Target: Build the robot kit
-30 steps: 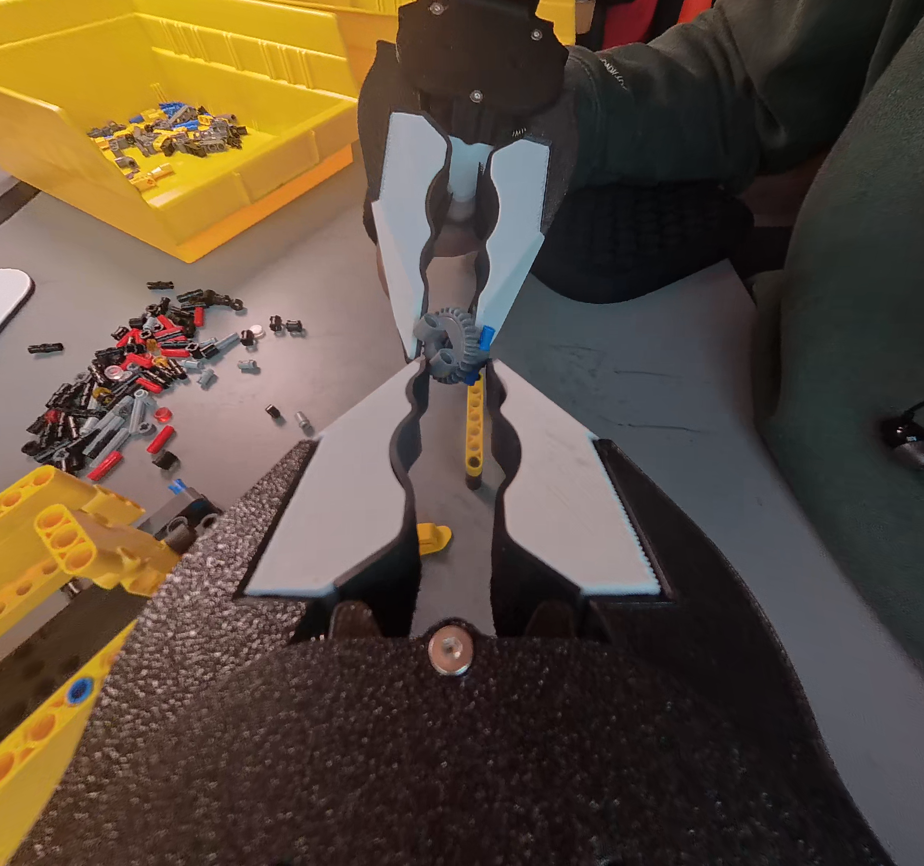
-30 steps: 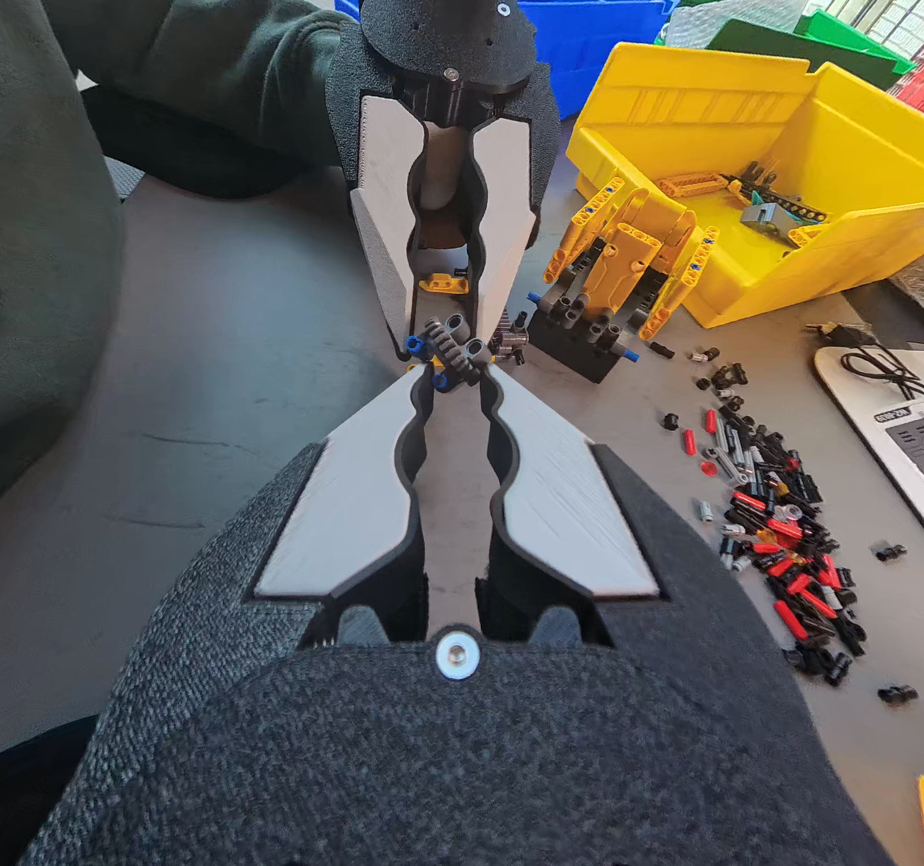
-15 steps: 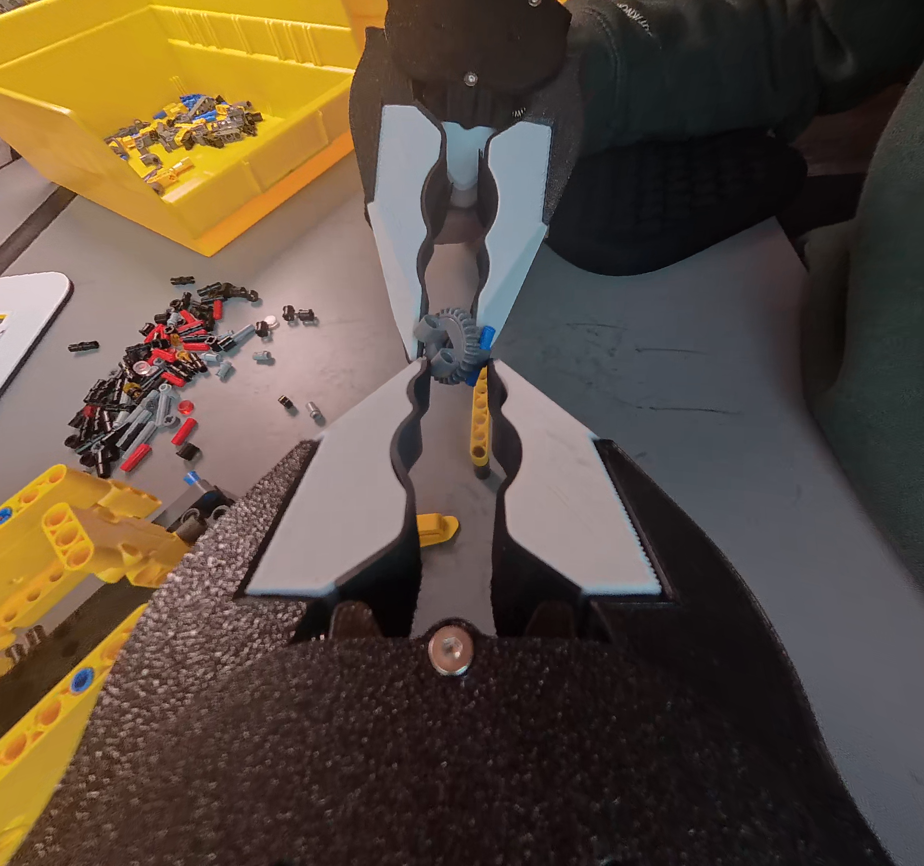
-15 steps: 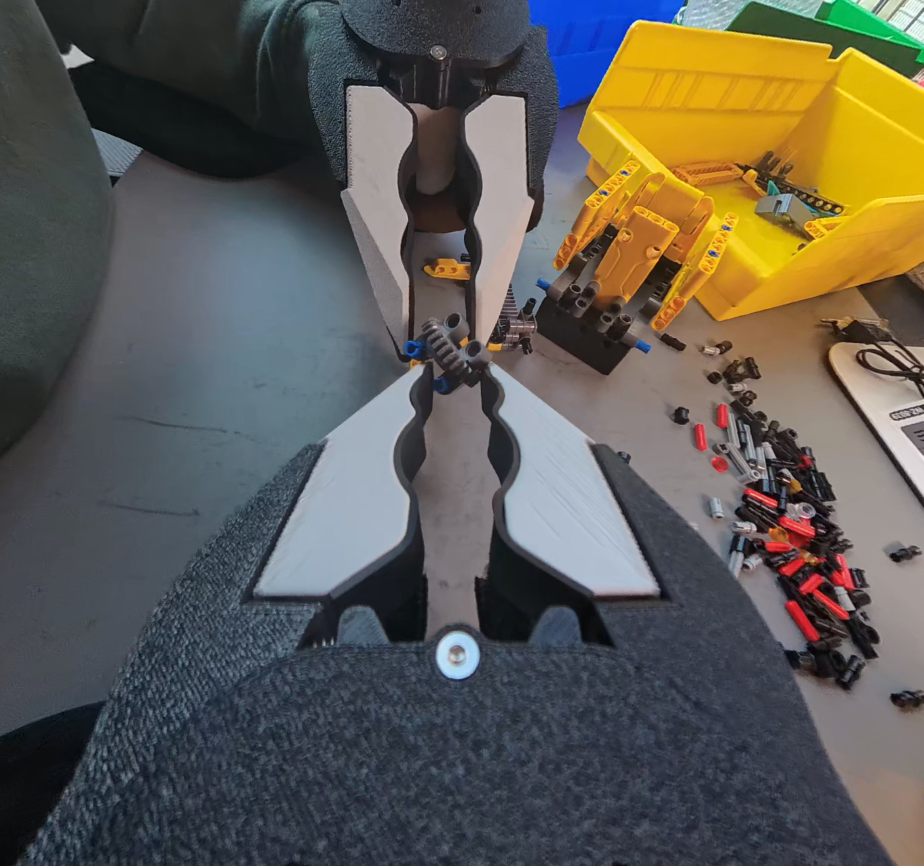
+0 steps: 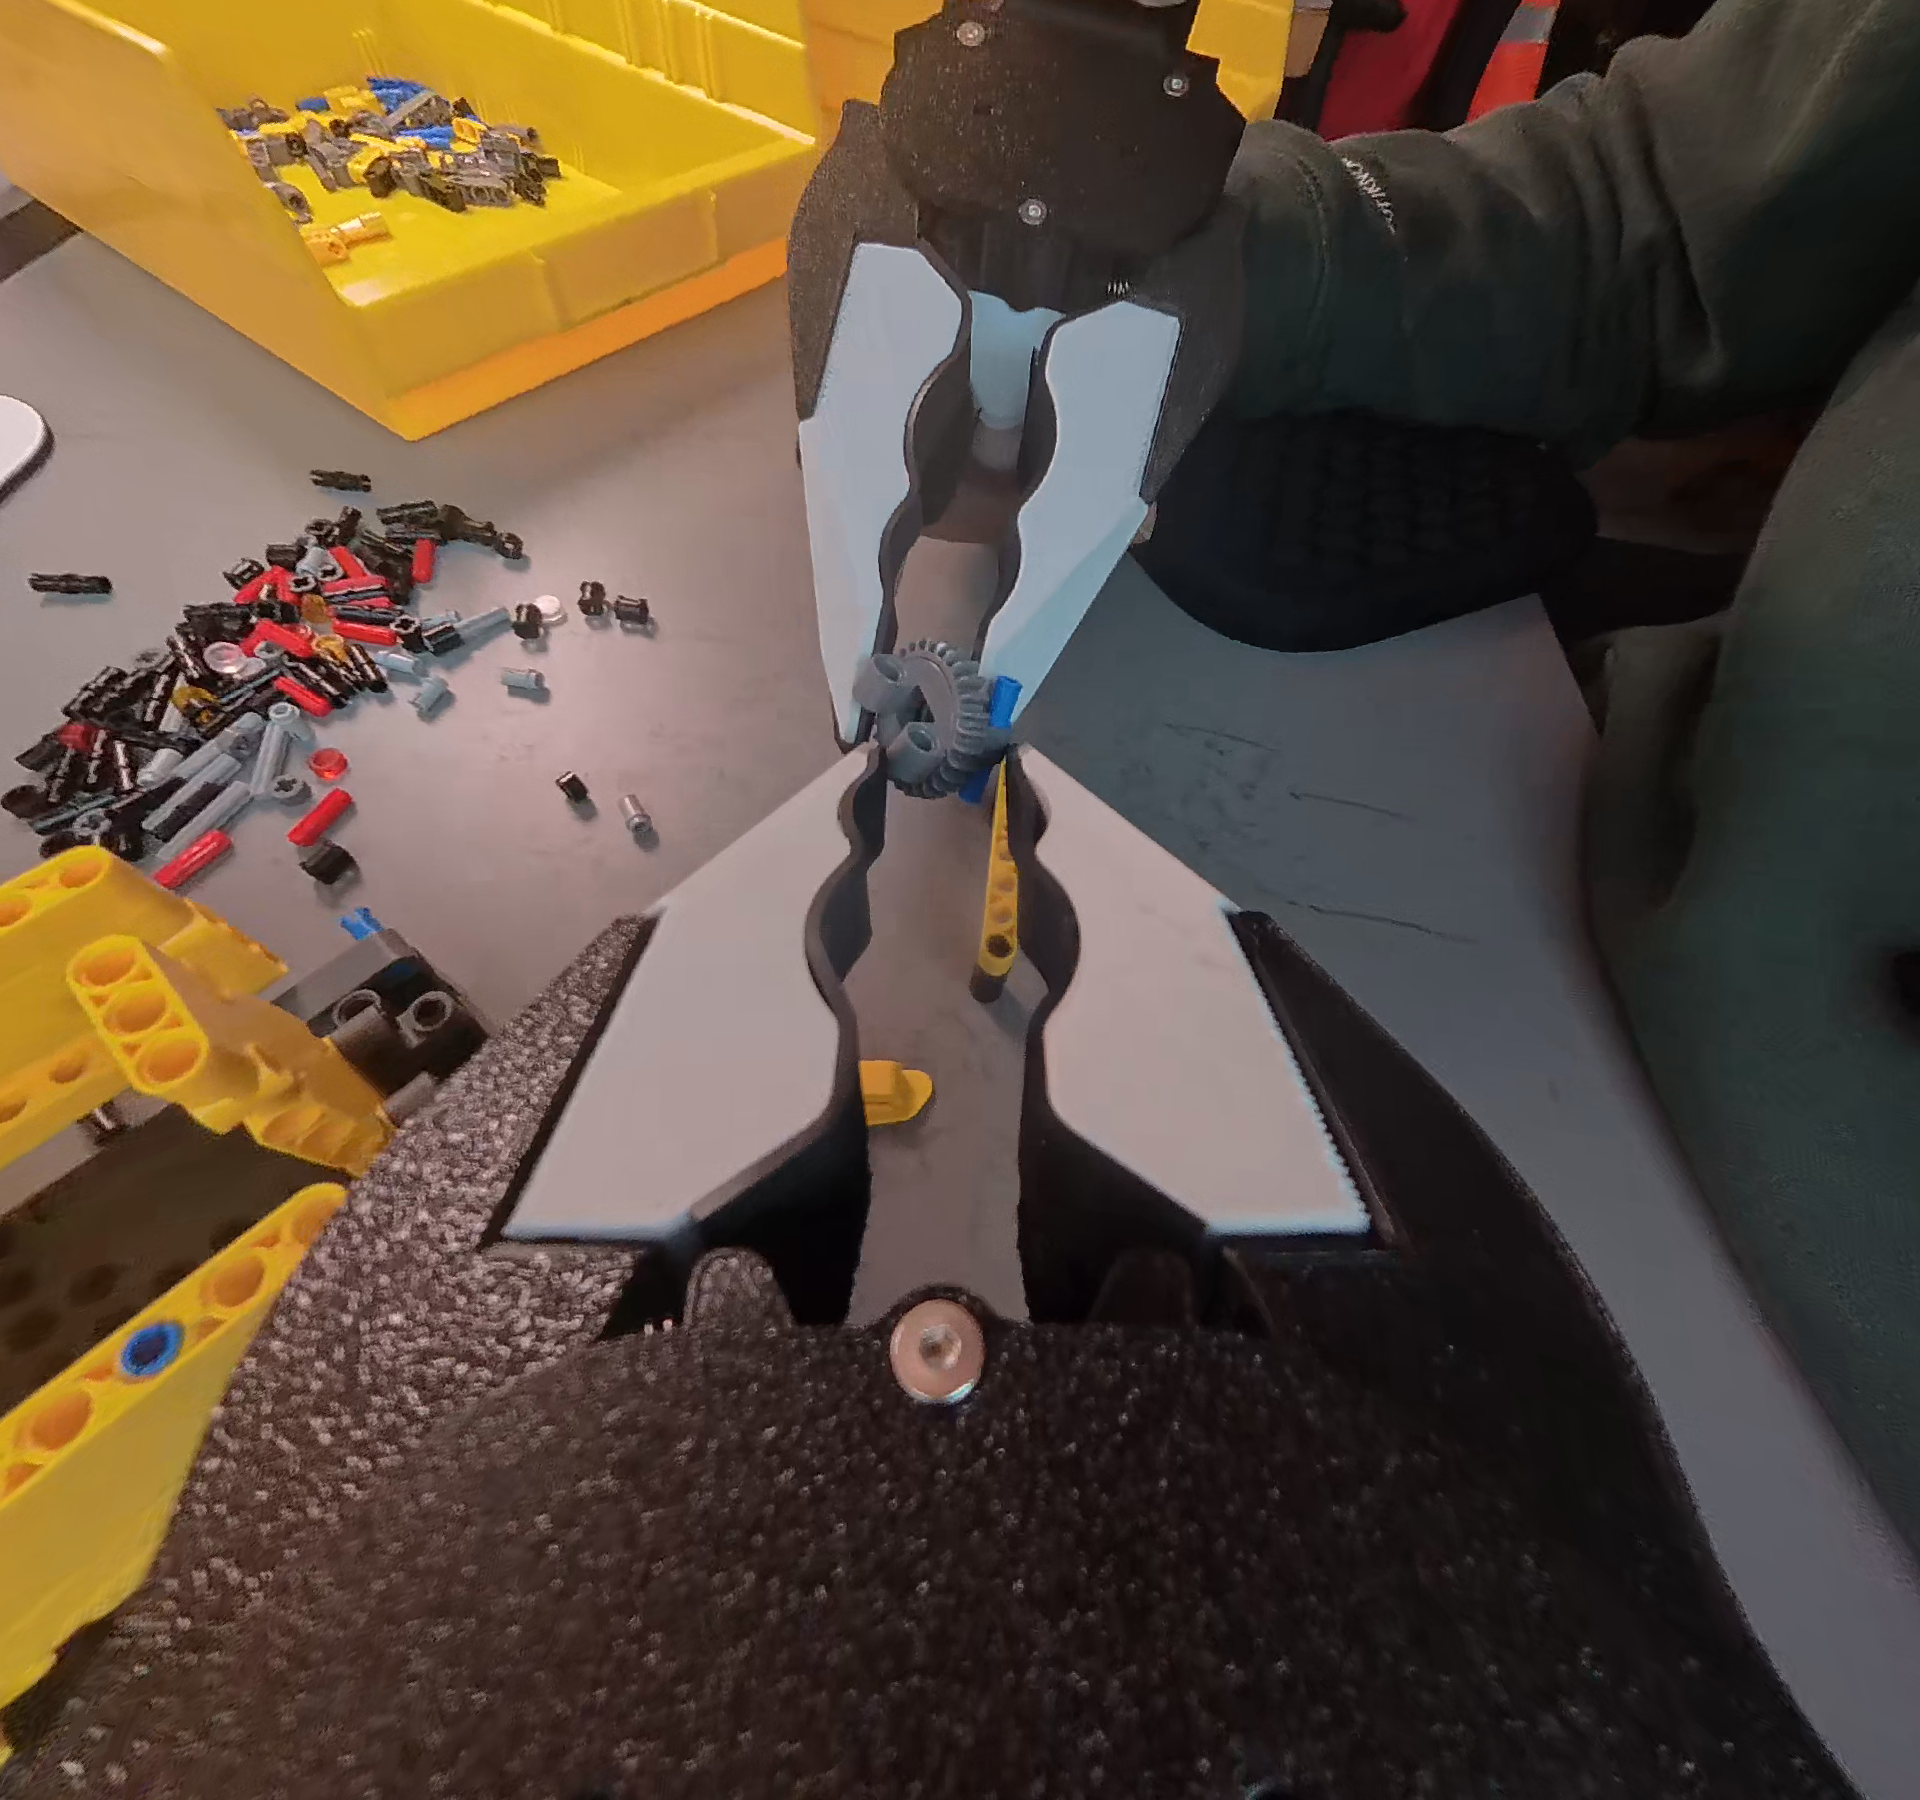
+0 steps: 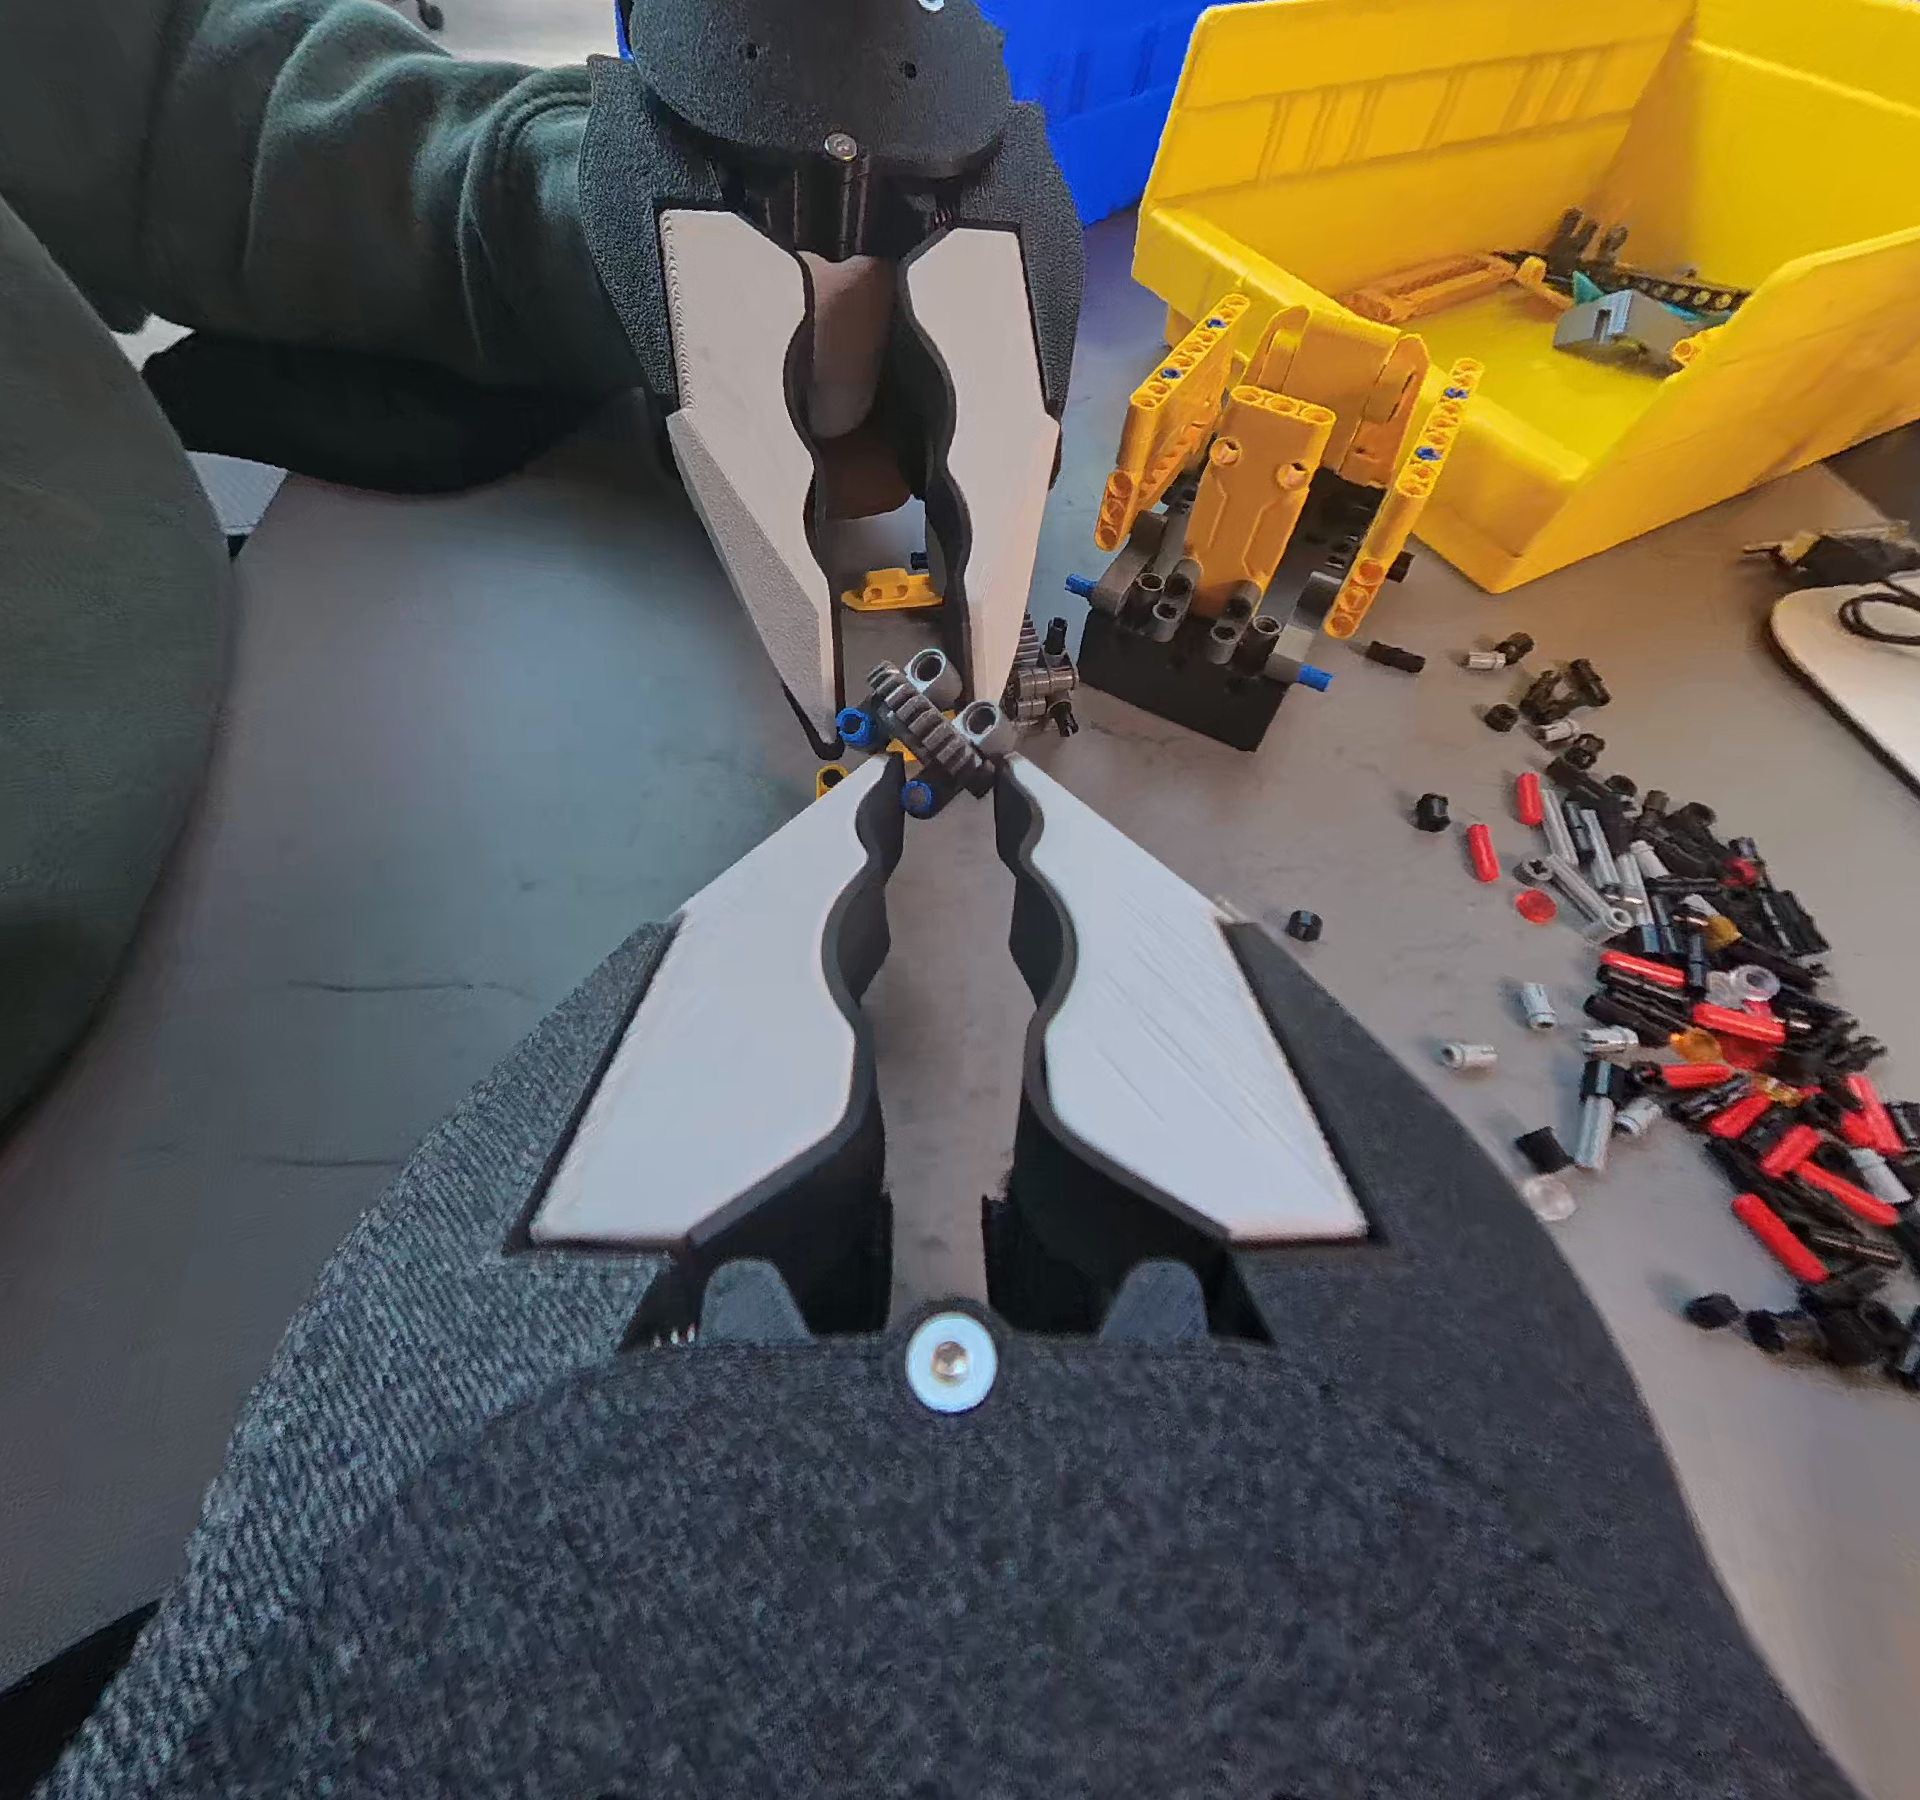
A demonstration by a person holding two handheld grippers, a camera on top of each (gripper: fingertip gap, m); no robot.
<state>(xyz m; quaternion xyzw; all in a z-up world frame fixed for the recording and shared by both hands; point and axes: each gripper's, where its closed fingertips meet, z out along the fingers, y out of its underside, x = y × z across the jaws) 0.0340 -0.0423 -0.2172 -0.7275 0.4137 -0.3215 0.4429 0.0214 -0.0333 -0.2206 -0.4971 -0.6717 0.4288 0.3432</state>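
Note:
A small assembly, a dark grey gear (image 5: 940, 711) with grey connectors and blue pins, hangs above the grey table between both grippers. My left gripper (image 5: 940, 763) is shut on it from one side. My right gripper (image 6: 948, 771) is shut on it from the other, tip to tip. A thin yellow beam (image 5: 1001, 888) hangs from the assembly toward the table. In the right wrist view the gear (image 6: 920, 720) sits between the left gripper (image 6: 904, 711) and my own tips. The right gripper (image 5: 930, 716) also shows in the left wrist view.
A yellow model on a black base (image 6: 1262, 472) stands near a yellow bin (image 6: 1558, 140). A pile of red, black and grey pins (image 6: 1714, 1002) lies beside it. A small yellow piece (image 5: 896, 1090) lies under the grippers. A blue bin (image 6: 1091, 36) stands behind. A person's green sleeves (image 5: 1558, 244) flank the grippers. My left and right fingertips are right by each other.
Both grippers stay shut on the gear assembly, tip to tip. The pair has shifted slightly over the table, so the bins and pin pile sit a little differently in view.

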